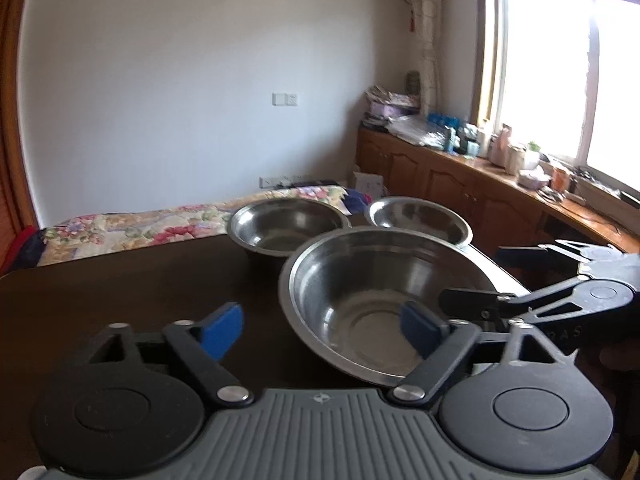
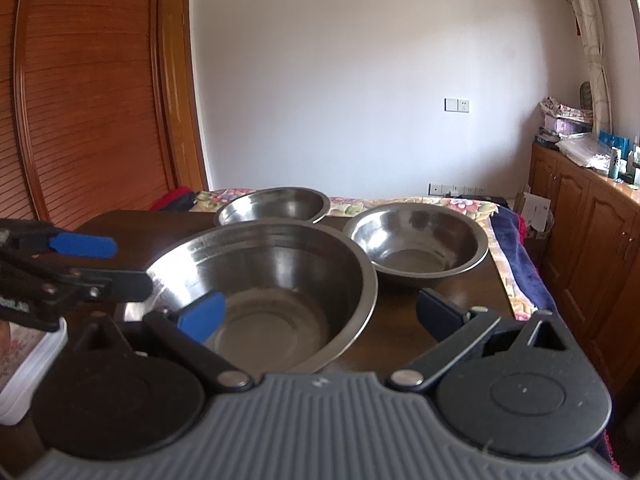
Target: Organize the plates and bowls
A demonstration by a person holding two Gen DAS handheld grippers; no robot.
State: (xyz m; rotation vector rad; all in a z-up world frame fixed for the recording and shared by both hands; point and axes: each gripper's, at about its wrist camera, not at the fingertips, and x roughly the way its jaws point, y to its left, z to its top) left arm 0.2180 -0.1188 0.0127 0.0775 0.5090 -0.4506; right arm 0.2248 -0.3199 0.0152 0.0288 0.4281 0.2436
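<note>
Large steel bowl (image 1: 384,300) (image 2: 264,296): stands upright on the dark tabletop (image 1: 140,292) (image 2: 440,320), nearest the cameras and toward the near edge. It is the biggest of three, with nothing visible inside.

Two smaller steel bowls stand behind it toward the far edge — the far-left bowl (image 1: 286,226) (image 2: 274,205) and the far-right bowl (image 1: 418,218) (image 2: 416,240). Both are upright. In both views their rims lie just beside or behind the large bowl's rim; whether they touch it cannot be told.

Left claw (image 1: 320,330) (image 2: 84,260): wide open, holding nothing. In its own view the right blue pad (image 1: 418,328) sits over the large bowl's near inner wall, while the left pad (image 1: 222,330) is outside the rim, over bare tabletop. In the right wrist view it reaches in at the bowl's left rim, one finger above and one at rim level; contact cannot be confirmed.

Right claw (image 2: 320,316) (image 1: 520,280): wide open, holding nothing. Its left blue pad (image 2: 202,316) is inside the large bowl, its right pad (image 2: 438,316) outside over the tabletop, so the fingers straddle the bowl's right-hand wall.

Surroundings — a bed with a floral cover (image 1: 132,226) (image 2: 400,202) lies beyond the far edge, with a white wall (image 1: 200,80) behind. Wooden cabinets (image 1: 460,184) (image 2: 580,220) under a bright window (image 1: 560,80) carry assorted clutter. A slatted wooden door (image 2: 80,100) stands at left.
</note>
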